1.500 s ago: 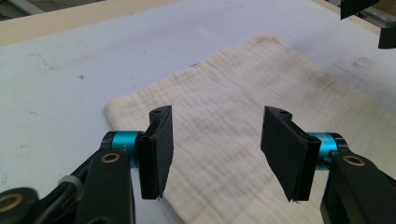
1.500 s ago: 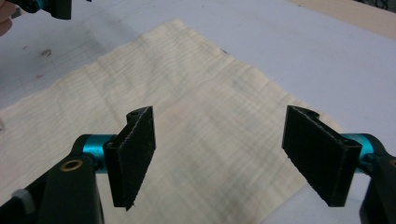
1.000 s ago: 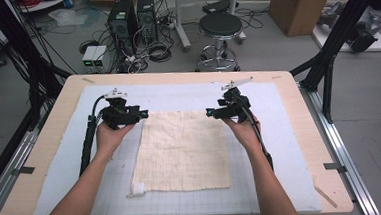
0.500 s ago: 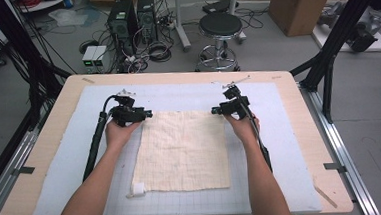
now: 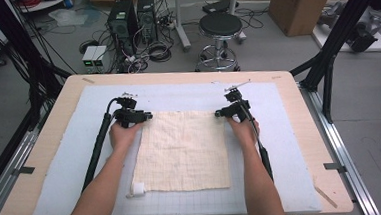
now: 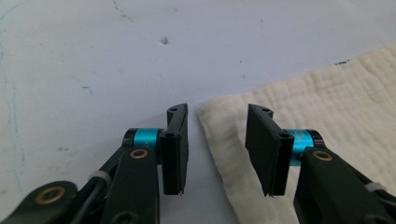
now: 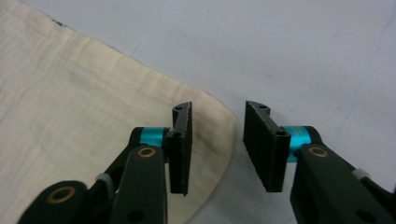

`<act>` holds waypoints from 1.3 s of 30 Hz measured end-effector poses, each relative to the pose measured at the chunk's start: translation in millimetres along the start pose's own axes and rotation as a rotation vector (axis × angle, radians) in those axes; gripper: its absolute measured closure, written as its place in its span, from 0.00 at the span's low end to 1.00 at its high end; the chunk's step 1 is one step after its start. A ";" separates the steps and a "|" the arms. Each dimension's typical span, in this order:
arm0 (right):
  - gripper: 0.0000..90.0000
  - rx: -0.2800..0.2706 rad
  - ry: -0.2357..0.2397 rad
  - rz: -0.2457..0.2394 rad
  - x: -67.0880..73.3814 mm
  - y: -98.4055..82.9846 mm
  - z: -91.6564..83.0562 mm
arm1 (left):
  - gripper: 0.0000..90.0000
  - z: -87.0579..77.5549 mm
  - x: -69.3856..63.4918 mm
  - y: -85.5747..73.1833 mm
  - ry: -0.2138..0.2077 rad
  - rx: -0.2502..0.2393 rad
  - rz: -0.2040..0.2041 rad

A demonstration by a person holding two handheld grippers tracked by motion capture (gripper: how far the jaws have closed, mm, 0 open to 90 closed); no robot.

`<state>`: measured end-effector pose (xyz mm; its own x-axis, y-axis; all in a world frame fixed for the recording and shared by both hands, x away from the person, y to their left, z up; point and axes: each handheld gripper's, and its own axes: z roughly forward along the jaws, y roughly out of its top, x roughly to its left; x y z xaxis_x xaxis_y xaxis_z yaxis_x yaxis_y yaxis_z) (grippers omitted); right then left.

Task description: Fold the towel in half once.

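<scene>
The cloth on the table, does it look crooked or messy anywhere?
Mostly no. The cream cloth lies flat and fairly square on the grey mat. The one odd bit is its near-left corner, which looks folded or rolled up.

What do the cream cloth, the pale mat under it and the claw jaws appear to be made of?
Cloth: seemingly soft woven cotton, perhaps gauze; matte, with a crinkled, ribbed weave.

Mat: smooth pale blue-grey sheet, probably plastic or rubber; scuffed and faintly marked. A printed grid shows on it in the high view.

Jaws of the left claw and right claw: matte black, likely hard plastic, with ridged faces.
</scene>
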<state>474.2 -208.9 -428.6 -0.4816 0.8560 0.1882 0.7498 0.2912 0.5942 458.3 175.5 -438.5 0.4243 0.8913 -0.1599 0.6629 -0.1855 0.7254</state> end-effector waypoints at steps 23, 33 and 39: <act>0.95 -0.070 0.056 -0.054 8.2 5.1 -21.5 | 0.96 -27.5 4.0 9.5 -0.060 -0.079 0.018; 0.95 -0.133 0.101 -0.073 10.6 1.7 -45.4 | 0.96 -46.5 -1.9 6.9 -0.087 -0.121 0.043; 0.95 -0.149 0.135 -0.088 17.9 -6.7 -56.1 | 0.96 -60.1 -6.3 -2.0 -0.097 -0.138 0.074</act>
<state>435.1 -219.5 -385.4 -0.6058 0.7623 0.2277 0.6316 0.2868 0.7203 417.2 195.2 -398.7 0.5309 0.8318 -0.1621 0.5400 -0.1846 0.8212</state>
